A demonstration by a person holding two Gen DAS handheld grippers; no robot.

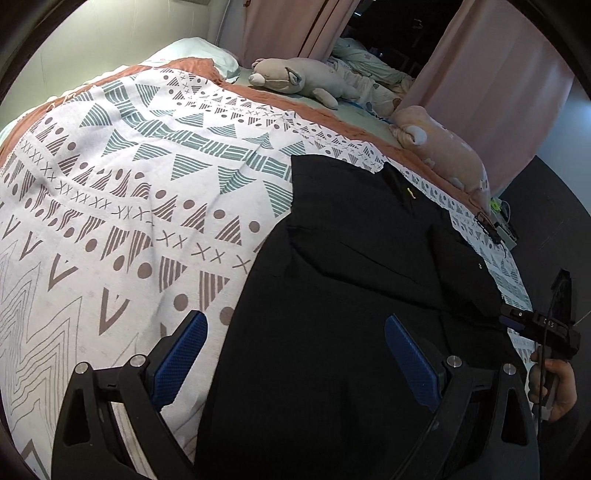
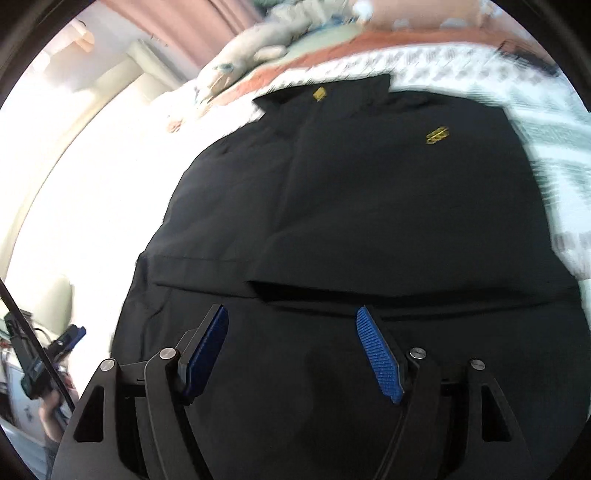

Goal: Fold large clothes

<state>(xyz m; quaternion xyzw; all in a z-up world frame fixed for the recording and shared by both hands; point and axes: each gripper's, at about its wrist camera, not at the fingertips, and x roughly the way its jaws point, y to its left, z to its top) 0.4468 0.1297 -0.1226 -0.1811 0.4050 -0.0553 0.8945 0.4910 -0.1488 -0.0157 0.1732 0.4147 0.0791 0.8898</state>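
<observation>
My left wrist view is sharp, evenly lit; the wall (image 1: pixel 110 33) glows bright at top left, dark opening btwn the curtains (image 1: pixel 491 74). Right wrist view is motion-blurred, esp. toward the edges, w/ the left side blown out white. Heavy fisheye bending plus black vignette on both.

shirt (image 1: pixel 354 280): one, black
blanket (image 1: pixel 110 192): one, patterned
plush toys: two, a grey one (image 1: pixel 295 79) and a pink one (image 1: pixel 443 151)
pillow (image 1: pixel 199 55): one
curtains: two, one (image 1: pixel 295 26) and another (image 1: pixel 491 74)
tools: two, left (image 1: pixel 295 354) and right (image 2: pixel 291 350)
</observation>
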